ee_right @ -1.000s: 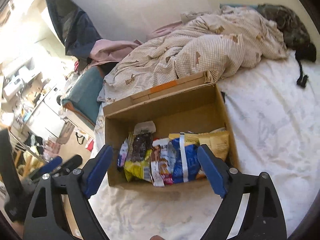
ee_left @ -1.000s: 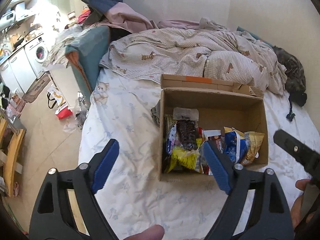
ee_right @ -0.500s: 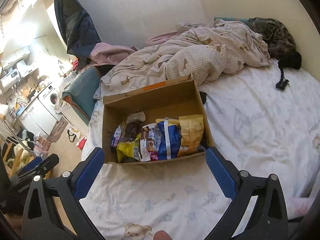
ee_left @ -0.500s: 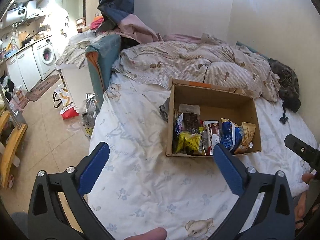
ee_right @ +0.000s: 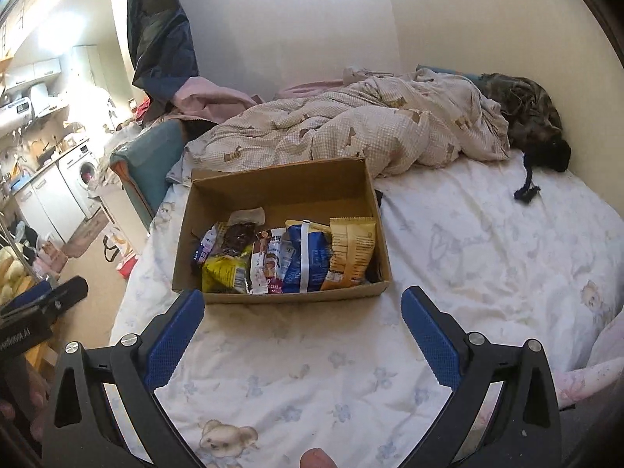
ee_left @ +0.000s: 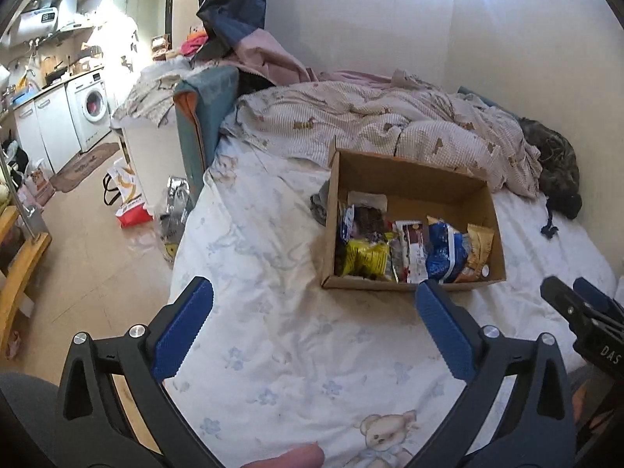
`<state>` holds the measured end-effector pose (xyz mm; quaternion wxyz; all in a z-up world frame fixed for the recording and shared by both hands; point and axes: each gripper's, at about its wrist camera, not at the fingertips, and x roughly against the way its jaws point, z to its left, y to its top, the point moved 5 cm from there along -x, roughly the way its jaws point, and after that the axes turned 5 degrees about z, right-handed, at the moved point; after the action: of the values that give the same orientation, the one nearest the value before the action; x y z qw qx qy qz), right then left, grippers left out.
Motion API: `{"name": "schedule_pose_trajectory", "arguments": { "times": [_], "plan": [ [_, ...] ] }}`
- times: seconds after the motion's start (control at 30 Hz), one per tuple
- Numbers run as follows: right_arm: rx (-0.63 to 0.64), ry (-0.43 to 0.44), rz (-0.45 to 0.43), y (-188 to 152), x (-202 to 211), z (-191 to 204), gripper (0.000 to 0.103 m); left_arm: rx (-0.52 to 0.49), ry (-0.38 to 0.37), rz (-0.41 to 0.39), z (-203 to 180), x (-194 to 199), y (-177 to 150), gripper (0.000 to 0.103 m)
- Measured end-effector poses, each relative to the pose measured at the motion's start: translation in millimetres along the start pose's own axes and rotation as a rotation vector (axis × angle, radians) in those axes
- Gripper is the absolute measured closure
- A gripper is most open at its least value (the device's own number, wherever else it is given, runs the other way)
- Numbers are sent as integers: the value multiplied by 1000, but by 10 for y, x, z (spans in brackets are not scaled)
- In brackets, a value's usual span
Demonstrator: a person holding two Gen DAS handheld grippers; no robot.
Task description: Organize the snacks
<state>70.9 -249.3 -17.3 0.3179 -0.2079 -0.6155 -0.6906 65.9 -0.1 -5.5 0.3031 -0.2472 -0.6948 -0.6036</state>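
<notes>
both claws hang above the bed sheet (ee_right: 487, 241), spread wide with nothing between their blue pads. the cardboard box (ee_right: 273, 191) sits on the bed at twelve o'clock from the right claw (ee_right: 302, 312) and at one o'clock from the left claw (ee_left: 312, 304). the snack packets (ee_right: 288, 257) are crowded along its near wall, overlapping, their labels too small to read. the right claw's near pad hides part of the box's front edge in the left view.

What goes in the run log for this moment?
left gripper: open, empty | right gripper: open, empty | brown cardboard box: on white bedsheet | snack packets: inside box
</notes>
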Motion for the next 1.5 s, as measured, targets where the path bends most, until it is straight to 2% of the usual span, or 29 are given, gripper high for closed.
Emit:
{"name": "schedule_pose_trajectory", "arguments": {
  "times": [0.27,0.4,1.5],
  "plan": [
    [56,-16,16,-14,-145,154,0,-28,23,5,-43,-65,-30,0],
    [72,-28,14,-35,-143,181,0,-32,7,5,-72,-65,-24,0],
    [41,-37,17,-20,-116,87,0,-62,7,-14,-145,-23,-35,0]
  ]
}}
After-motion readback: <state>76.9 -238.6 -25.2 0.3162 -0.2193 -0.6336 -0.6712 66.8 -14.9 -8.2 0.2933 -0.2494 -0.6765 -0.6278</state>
